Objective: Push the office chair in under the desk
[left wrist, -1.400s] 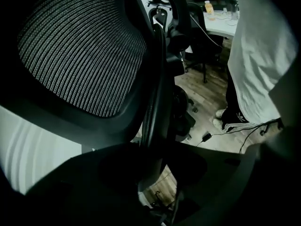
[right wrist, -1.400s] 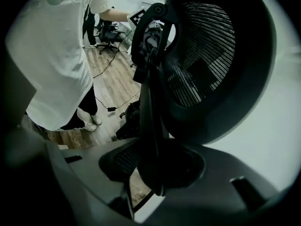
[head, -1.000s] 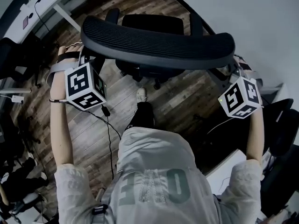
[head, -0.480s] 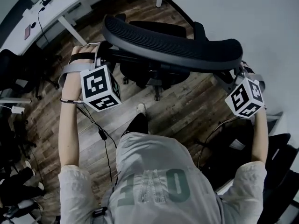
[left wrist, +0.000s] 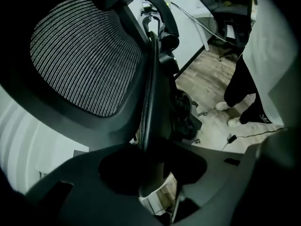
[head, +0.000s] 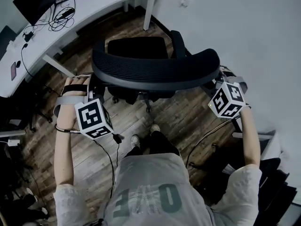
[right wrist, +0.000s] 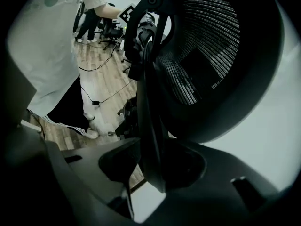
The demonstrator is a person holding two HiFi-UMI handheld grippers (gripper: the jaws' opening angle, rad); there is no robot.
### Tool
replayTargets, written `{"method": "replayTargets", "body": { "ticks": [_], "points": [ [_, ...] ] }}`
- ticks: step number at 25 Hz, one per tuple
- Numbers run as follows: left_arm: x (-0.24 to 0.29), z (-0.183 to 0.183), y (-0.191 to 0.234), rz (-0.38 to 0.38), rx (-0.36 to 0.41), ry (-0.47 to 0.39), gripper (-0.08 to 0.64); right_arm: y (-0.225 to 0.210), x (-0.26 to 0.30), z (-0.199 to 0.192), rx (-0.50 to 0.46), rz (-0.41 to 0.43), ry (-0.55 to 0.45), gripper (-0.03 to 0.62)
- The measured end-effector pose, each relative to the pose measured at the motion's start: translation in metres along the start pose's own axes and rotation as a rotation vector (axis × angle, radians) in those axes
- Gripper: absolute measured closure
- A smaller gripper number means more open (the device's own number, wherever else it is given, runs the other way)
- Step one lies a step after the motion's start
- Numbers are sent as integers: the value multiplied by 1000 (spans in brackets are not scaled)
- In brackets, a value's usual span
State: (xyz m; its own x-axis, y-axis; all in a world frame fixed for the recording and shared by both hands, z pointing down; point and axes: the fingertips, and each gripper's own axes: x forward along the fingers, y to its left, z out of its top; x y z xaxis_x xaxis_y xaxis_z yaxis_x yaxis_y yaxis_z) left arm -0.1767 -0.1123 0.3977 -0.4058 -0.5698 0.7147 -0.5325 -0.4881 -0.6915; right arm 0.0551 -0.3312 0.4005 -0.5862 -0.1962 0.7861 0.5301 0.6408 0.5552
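Head view: office chair [head: 150,65] sits at centre, its seat [head: 136,46] pointing to 12 o'clock and stopping just short of the desk [head: 40,44], not yet under it. The desk runs from 9 to 12 o'clock, and its white leg [head: 148,11] stands just beyond the seat's far corner. A second ago only a corner of that desk showed at 10 o'clock. The chair is now much closer to it, and both of the person's shoes [head: 143,135] show on the wood floor [head: 183,112] behind the chair base. Left gripper [left wrist: 151,171] meets the backrest [head: 155,69] at its 8 o'clock end. Its jaws stand wide and have just been closing a little, with the thin backrest rim between them and a gap on each side. Right gripper [right wrist: 153,168] is at the 4 o'clock end, its jaws also apart and straddling the rim there. Both stay at the ends they held before.
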Motion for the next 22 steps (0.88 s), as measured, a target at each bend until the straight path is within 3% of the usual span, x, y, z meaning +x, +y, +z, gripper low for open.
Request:
{"method": "replayTargets", "body": {
  "ticks": [13, 22],
  "points": [
    [121, -26, 124, 23, -172, 203, 380, -193, 140, -5, -185, 42, -136, 434],
    [186, -88, 203, 36, -242, 238, 380, -305, 236, 46, -243, 62, -160, 432]
  ]
}}
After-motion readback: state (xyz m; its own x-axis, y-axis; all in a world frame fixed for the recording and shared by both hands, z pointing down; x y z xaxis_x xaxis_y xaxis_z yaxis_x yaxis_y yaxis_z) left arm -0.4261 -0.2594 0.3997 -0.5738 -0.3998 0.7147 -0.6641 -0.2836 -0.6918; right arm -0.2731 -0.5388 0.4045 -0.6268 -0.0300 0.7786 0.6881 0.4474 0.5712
